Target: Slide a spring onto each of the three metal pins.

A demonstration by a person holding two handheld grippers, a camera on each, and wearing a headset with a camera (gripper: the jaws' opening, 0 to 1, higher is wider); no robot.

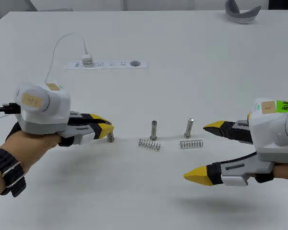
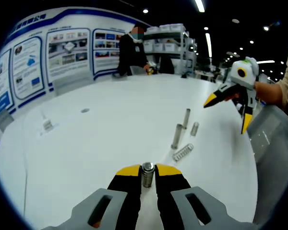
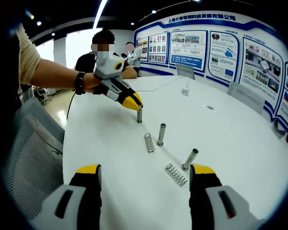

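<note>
Three metal pins stand in a row on the white table (image 1: 182,86). The left pin (image 1: 110,137) wears a spring (image 3: 139,115), and my left gripper (image 1: 108,129) is shut on that spring's top (image 2: 147,175). The middle pin (image 1: 153,129) and the right pin (image 1: 189,127) are bare. A loose spring (image 1: 149,143) lies flat in front of the middle pin, and another (image 1: 191,143) in front of the right pin. My right gripper (image 1: 204,151) hovers wide open to the right of the right pin, holding nothing, with the pins ahead of its jaws (image 3: 145,172).
A white power strip (image 1: 108,63) with a plug and cable lies farther back on the table. A grey curved object (image 1: 242,12) sits at the far right corner. A grey mesh chair (image 3: 29,158) stands beside the table. People sit beyond the far end.
</note>
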